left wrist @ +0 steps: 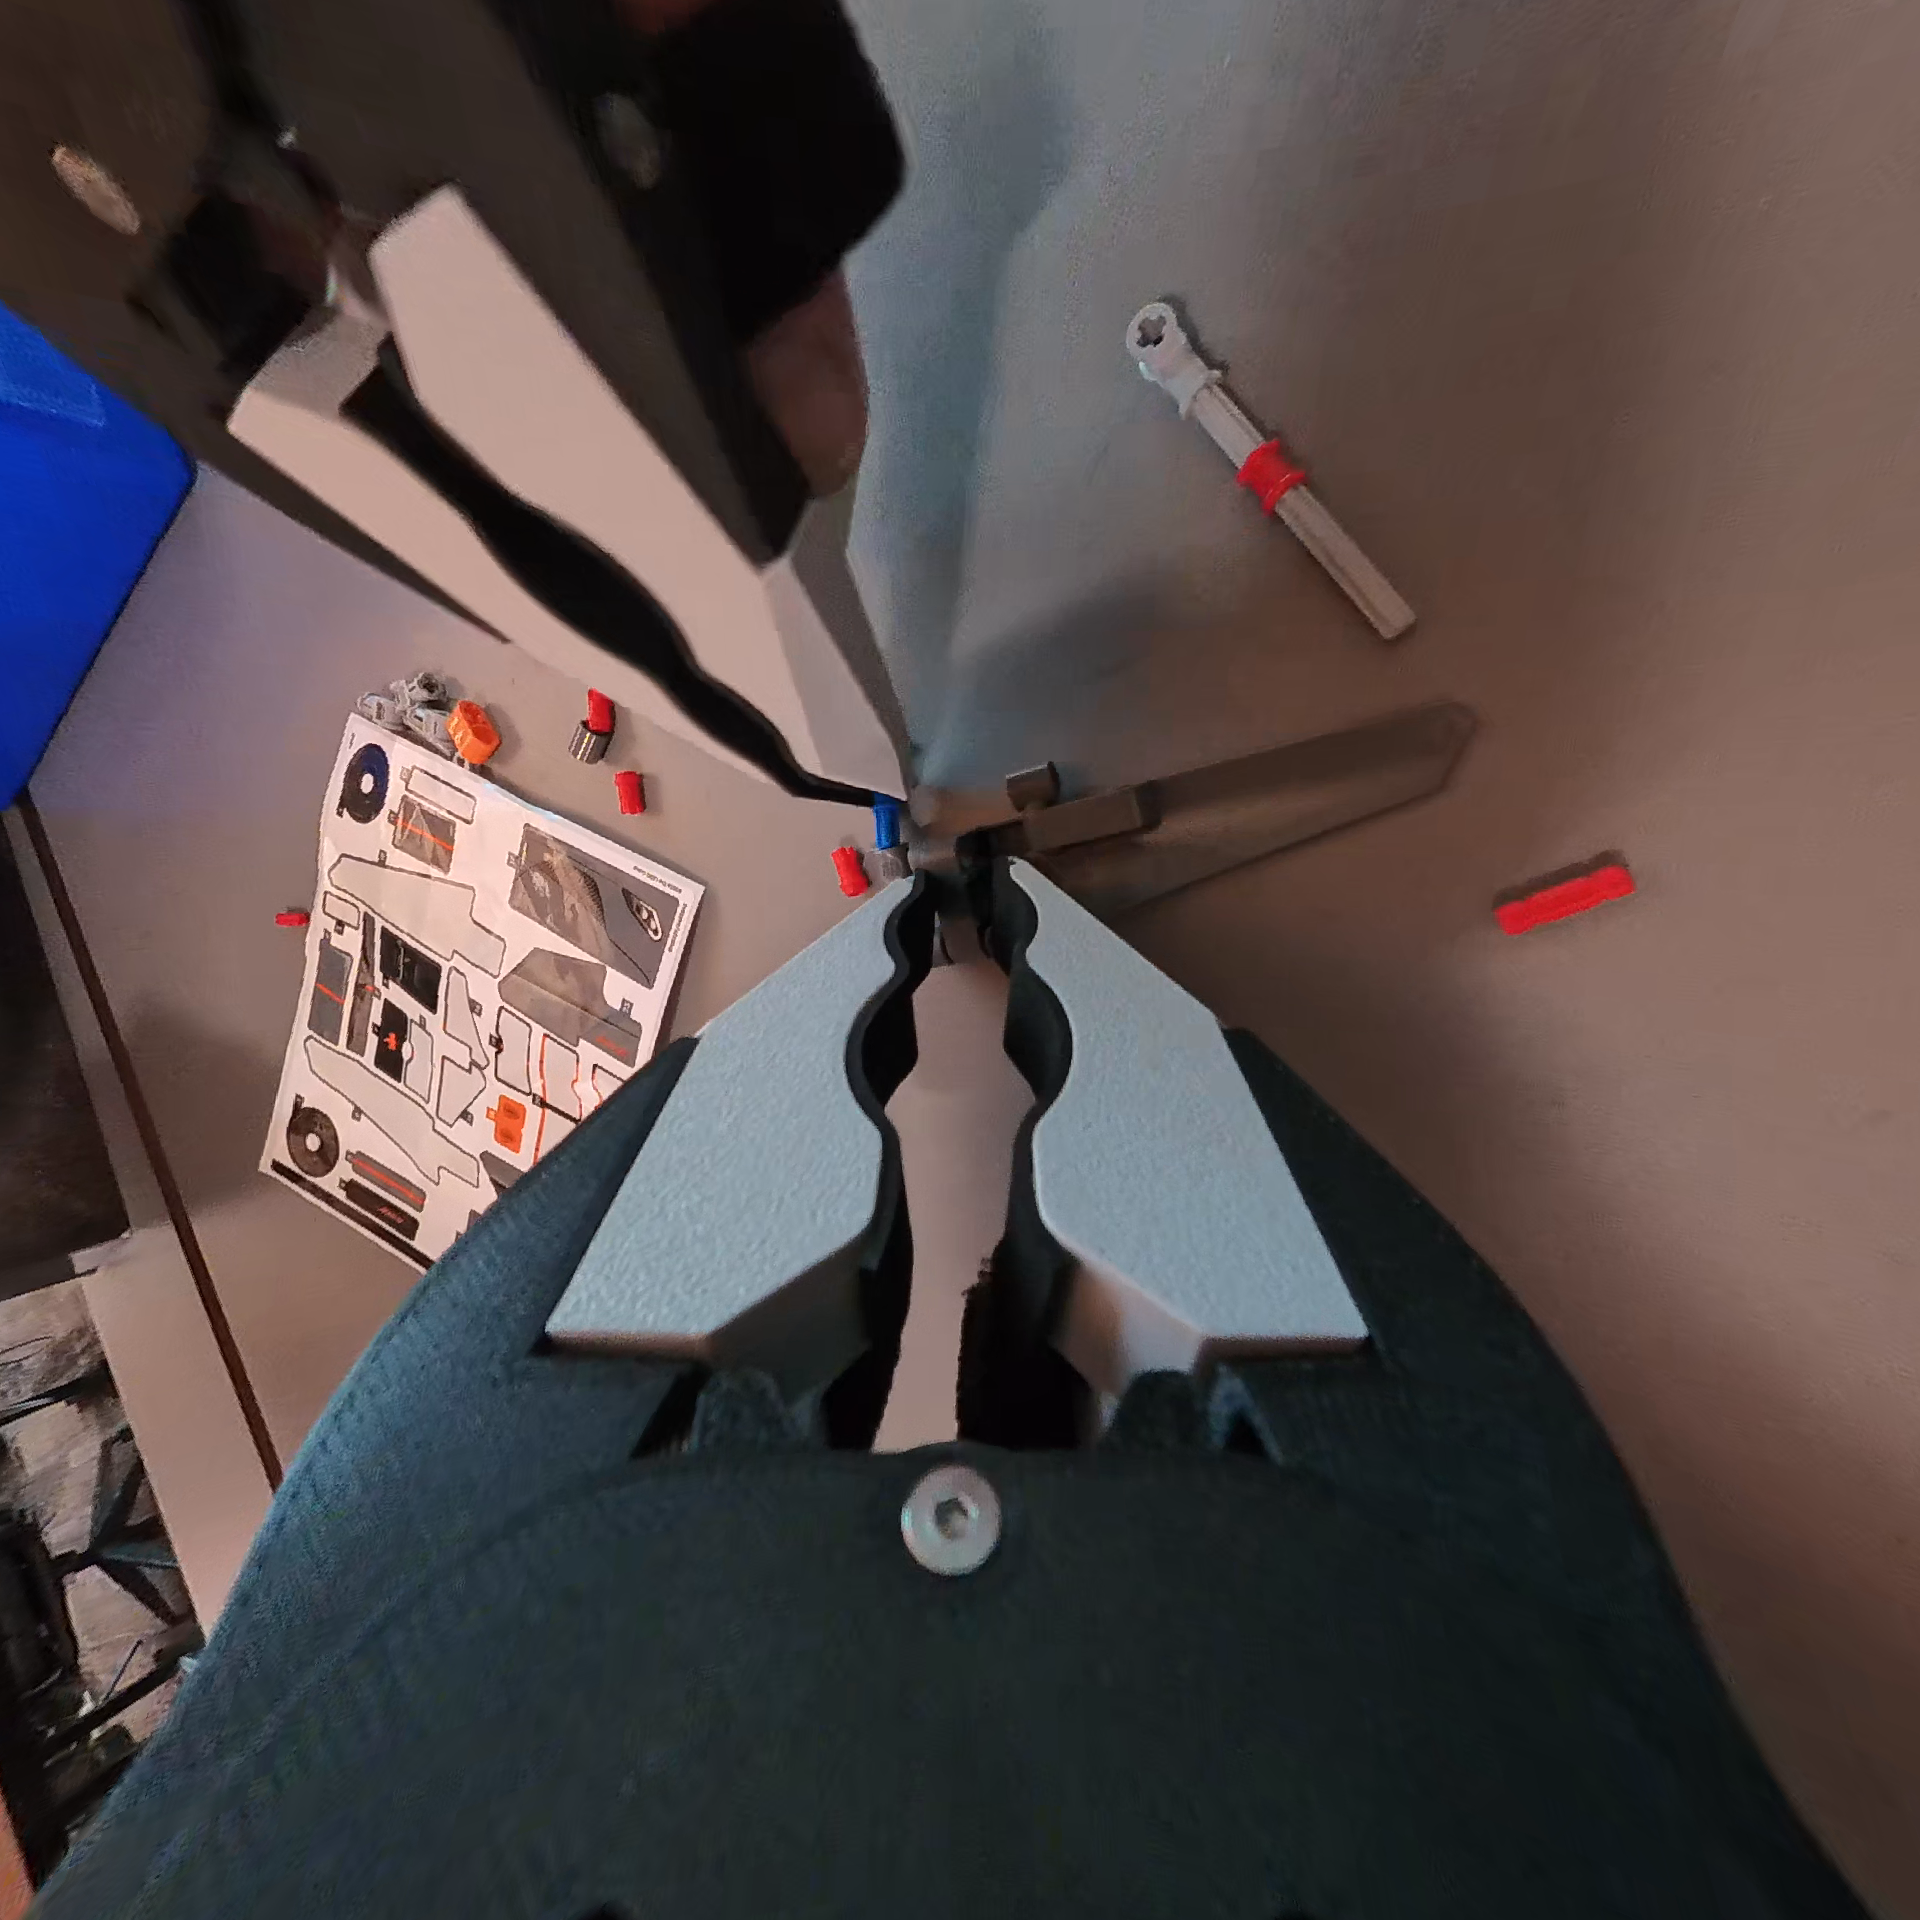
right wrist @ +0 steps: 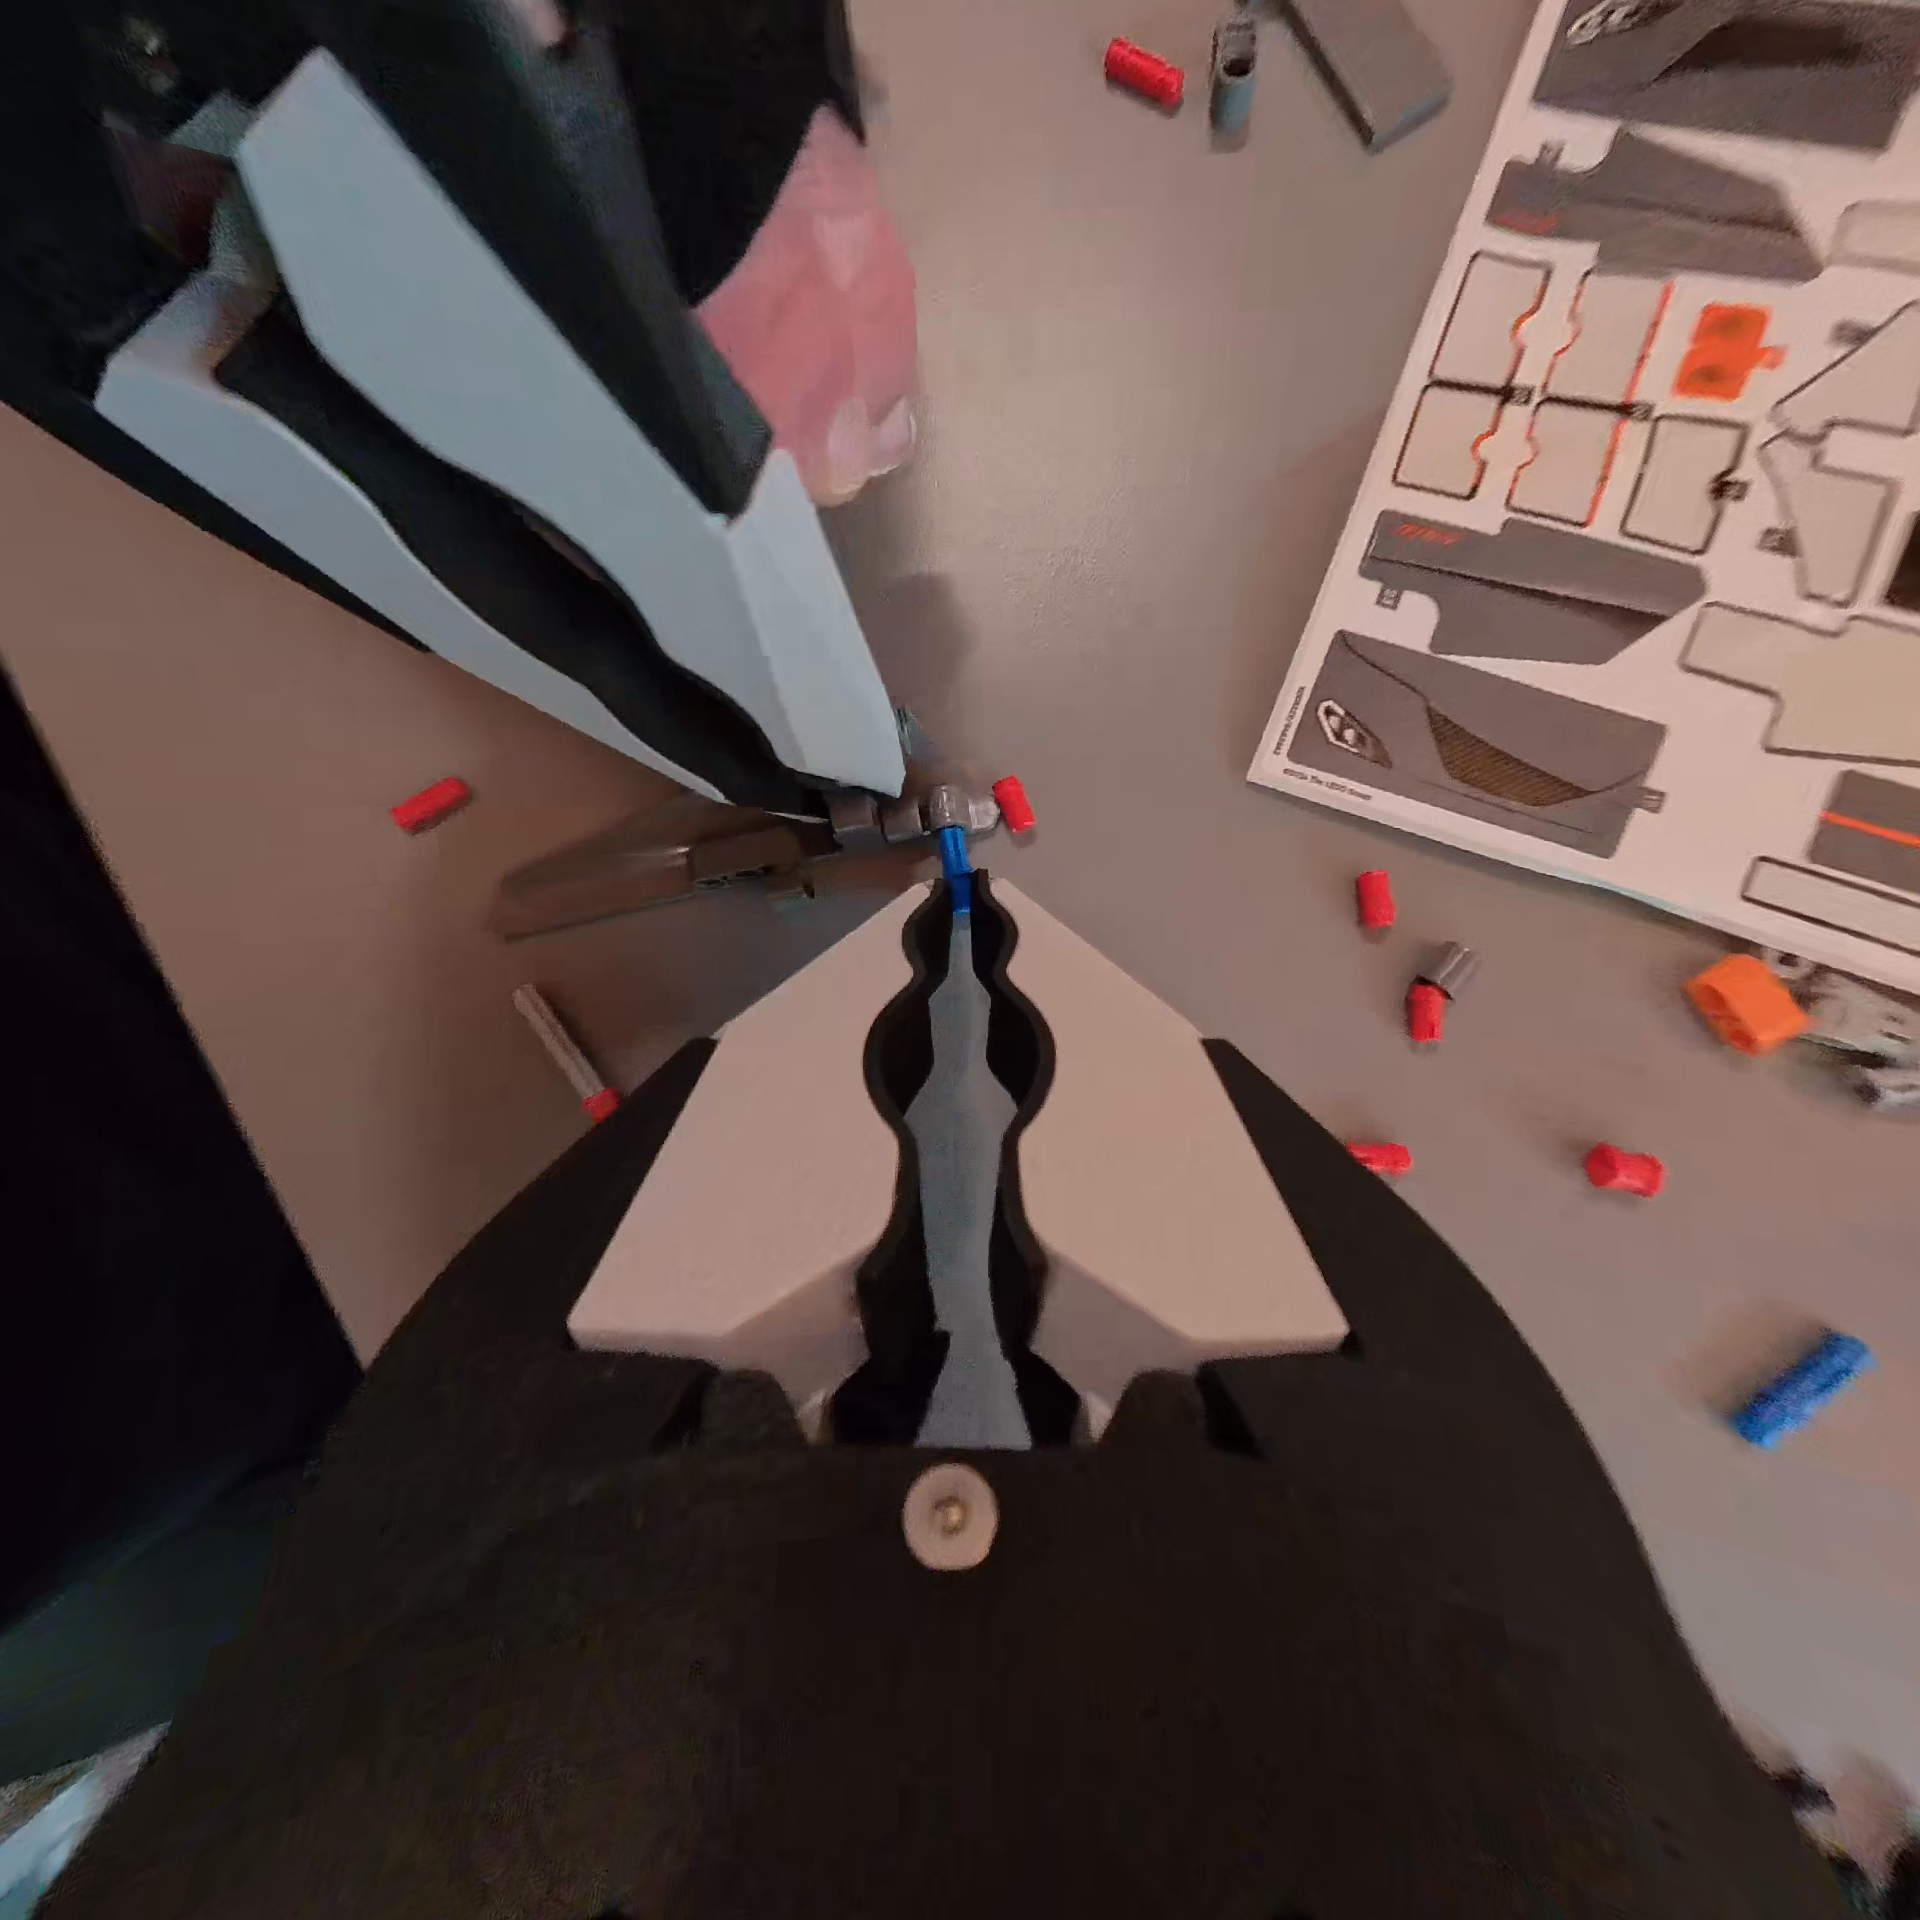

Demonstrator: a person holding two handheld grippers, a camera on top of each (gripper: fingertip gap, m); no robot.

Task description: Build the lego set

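A dark grey panel (left wrist: 1247,805) carries a small grey connector (right wrist: 948,805) with a red pin (right wrist: 1013,802) at its end. My left gripper (left wrist: 961,899) is shut on the connector end of this grey assembly and holds it over the table. It enters the right wrist view (right wrist: 873,792) from the upper left. My right gripper (right wrist: 961,891) is shut on a blue pin (right wrist: 954,857), whose far end meets the grey connector. The right gripper (left wrist: 902,795) and the blue pin (left wrist: 885,821) also show in the left wrist view.
A sticker sheet (left wrist: 478,987) lies on the grey table, also in the right wrist view (right wrist: 1662,468). Loose parts lie around: a grey axle with a red bush (left wrist: 1268,468), a red piece (left wrist: 1564,899), an orange piece (right wrist: 1745,1003), a blue piece (right wrist: 1803,1387), several red pins. A blue bin (left wrist: 73,520) stands at the left. Both grippers' tips are close together, under 4 cm apart.
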